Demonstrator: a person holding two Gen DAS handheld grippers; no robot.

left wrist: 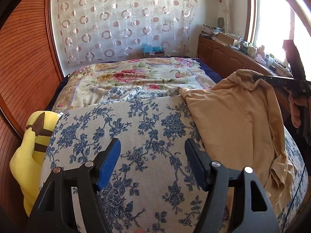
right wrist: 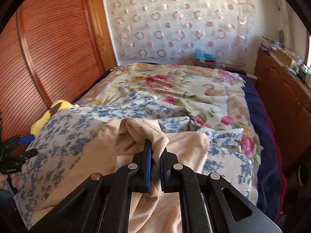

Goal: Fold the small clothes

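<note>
The tan garment lies in a loose heap on the right side of the blue-flowered cover that spreads over the near part of the bed. Nothing about it looks folded yet: the cloth is bunched and creased, with a rumpled end trailing toward the near right edge.

The right gripper has its jaws pressed together on a gathered ridge of the tan fabric, which bulges out above and beside the fingertips. In the left wrist view that same pinch shows as a raised peak of cloth at the far right, held up off the cover while the rest drapes down from it.

The left gripper hangs over the bare flowered cover to the left of the garment, jaws spread wide, nothing between them and apart from the cloth.

By this reading the task is at its very start: one hold is taken, the garment has yet to be spread flat, and every fold remains to be made. Which part is pinched, a shoulder, a hem or a sleeve, is hard to tell in the bunched cloth. A yellow plush toy sits at the left edge of the bed, well away from the work.
</note>
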